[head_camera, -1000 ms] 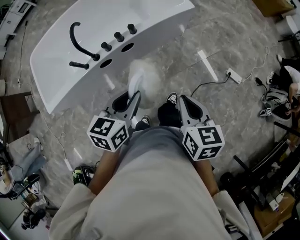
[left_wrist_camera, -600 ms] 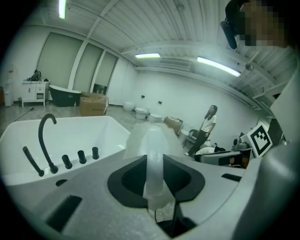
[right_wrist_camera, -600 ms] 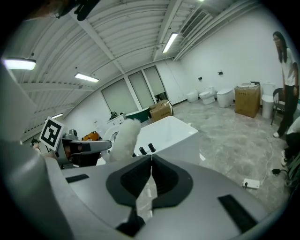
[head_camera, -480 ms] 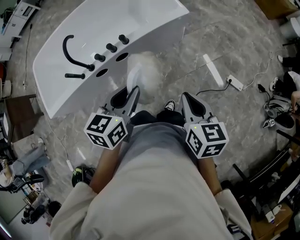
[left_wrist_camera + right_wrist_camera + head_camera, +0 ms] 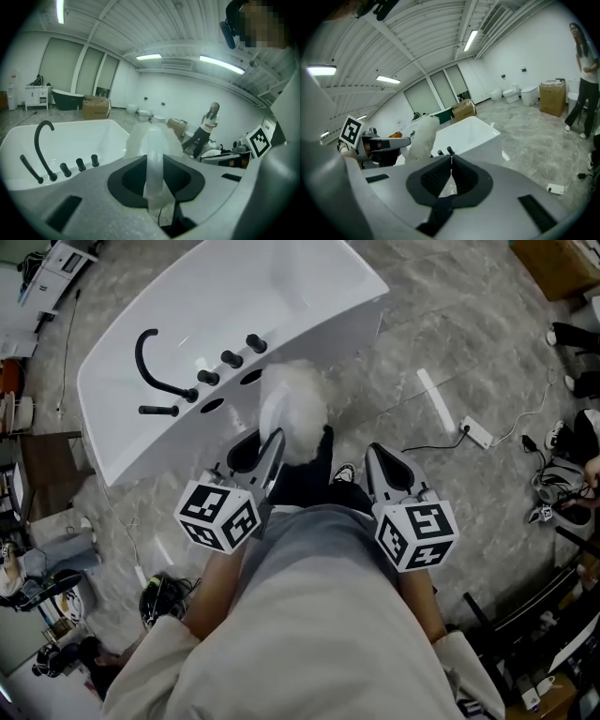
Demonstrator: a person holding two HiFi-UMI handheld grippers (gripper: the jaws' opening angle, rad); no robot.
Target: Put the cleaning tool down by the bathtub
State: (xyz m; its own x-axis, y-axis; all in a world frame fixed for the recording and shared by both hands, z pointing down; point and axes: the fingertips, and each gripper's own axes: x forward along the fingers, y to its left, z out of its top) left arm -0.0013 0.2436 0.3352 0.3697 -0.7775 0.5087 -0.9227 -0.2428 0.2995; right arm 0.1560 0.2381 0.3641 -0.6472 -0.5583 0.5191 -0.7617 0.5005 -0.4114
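The person has walked a little nearer to the tub (image 5: 309,277) in the last second. The tub looks a bit closer and more turned in the head view than it did, and a dark leg now steps forward between the two arms. The left hand-held gripper (image 5: 270,442) has not changed its hold. Its jaws are closed narrow on the thin clear handle of the duster (image 5: 292,407), and the handle stands up straight between them. The fluffy white head of the duster now sits right next to the edge of the tub, close to the row of black knobs (image 5: 232,359) and the bent black tap (image 5: 150,362). A second ago it was a bit further from that edge. The duster is still up in the air and is not lying on the floor (image 5: 422,343). The right hand-held gripper (image 5: 375,454) has its jaws shut together with nothing in them, and it just rides along on the other side of the body. So the walk to the tub looks almost done, but the putting down is not. I think the next step is to lower the duster to the floor beside the tub and let go.
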